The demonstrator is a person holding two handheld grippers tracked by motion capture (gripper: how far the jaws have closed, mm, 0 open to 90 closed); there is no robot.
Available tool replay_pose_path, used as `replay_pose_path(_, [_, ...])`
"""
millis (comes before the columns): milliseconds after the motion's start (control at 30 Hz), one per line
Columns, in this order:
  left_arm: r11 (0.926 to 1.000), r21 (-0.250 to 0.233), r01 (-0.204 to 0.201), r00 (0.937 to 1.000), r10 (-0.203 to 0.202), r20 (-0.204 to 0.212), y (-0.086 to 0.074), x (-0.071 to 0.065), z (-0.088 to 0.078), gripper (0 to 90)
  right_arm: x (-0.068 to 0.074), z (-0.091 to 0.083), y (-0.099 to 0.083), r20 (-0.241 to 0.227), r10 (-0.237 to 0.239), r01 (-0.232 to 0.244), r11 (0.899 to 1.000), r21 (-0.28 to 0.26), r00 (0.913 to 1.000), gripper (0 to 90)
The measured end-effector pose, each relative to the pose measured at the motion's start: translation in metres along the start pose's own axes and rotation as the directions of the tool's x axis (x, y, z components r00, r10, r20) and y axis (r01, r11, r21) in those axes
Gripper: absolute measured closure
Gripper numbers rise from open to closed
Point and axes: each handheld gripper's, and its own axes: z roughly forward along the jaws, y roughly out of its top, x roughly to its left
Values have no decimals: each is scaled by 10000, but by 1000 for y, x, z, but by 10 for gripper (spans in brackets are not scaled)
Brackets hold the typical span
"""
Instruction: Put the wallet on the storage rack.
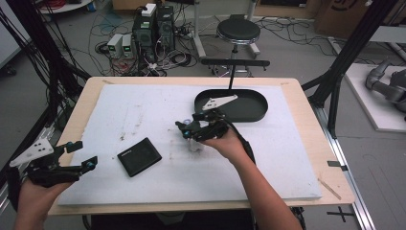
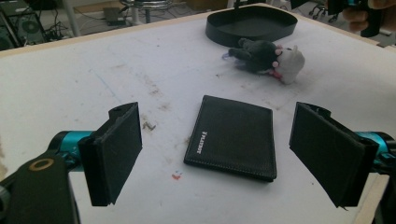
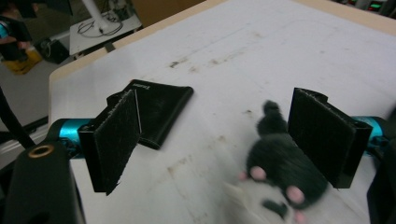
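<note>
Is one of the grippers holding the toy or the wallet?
No, nothing is held. The right gripper is open above the plush toy, not pinching it. The left gripper is open, short of the wallet.
</note>
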Motion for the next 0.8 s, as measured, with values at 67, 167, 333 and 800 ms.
replay_pose_path(67, [10000, -26, 37, 10000, -37, -87, -1, 0, -5, 169, 7, 17, 6, -248, -43, 49, 9997, 257, 9997, 179])
replay_pose_path(167, [9999, -78, 114, 9998, -116, -182, -4, 0, -10, 169, 10, 29, 8, -376, -128, 145, 9988, 460, 9992, 179])
replay_pose_path(333, [9998, -77, 158, 9995, -160, -260, -7, -1, -17, 169, 19, 58, 11, -620, -113, 171, 9956, 923, 9980, 179])
replay_pose_path(800, [9994, -201, 279, 9987, -288, -424, -11, -2, -31, 170, 45, 112, 12, -514, -46, 150, 9790, 2032, 9987, 179])
